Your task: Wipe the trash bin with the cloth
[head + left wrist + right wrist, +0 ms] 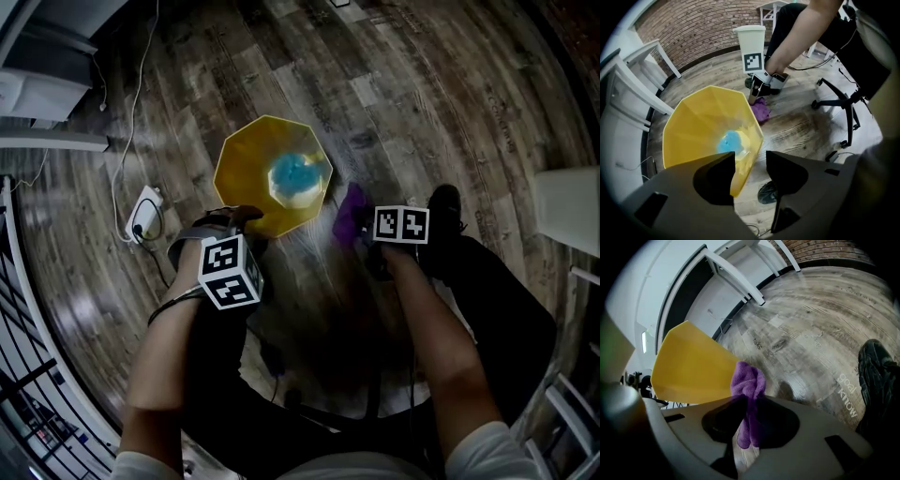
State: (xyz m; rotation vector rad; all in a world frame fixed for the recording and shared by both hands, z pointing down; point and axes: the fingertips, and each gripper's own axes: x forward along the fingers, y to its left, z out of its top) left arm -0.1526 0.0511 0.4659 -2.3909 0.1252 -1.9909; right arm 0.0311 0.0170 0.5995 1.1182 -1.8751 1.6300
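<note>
A yellow many-sided trash bin (248,178) stands on the wooden floor with something blue (292,173) at its bottom. My left gripper (244,220) is at the bin's near rim. In the left gripper view its jaws (750,161) are open, and the bin's (698,126) rim edge stands between them, close to the left jaw. My right gripper (364,232) is just right of the bin, shut on a purple cloth (350,211). In the right gripper view the cloth (747,380) hangs pinched between the jaws (747,401), beside the bin's outer wall (689,366).
A white power adapter (142,214) with cables lies on the floor left of the bin. White furniture (37,94) lines the far left. A white container (750,42) stands behind my right gripper. An office chair base (839,103) and the person's shoe (876,376) are to the right.
</note>
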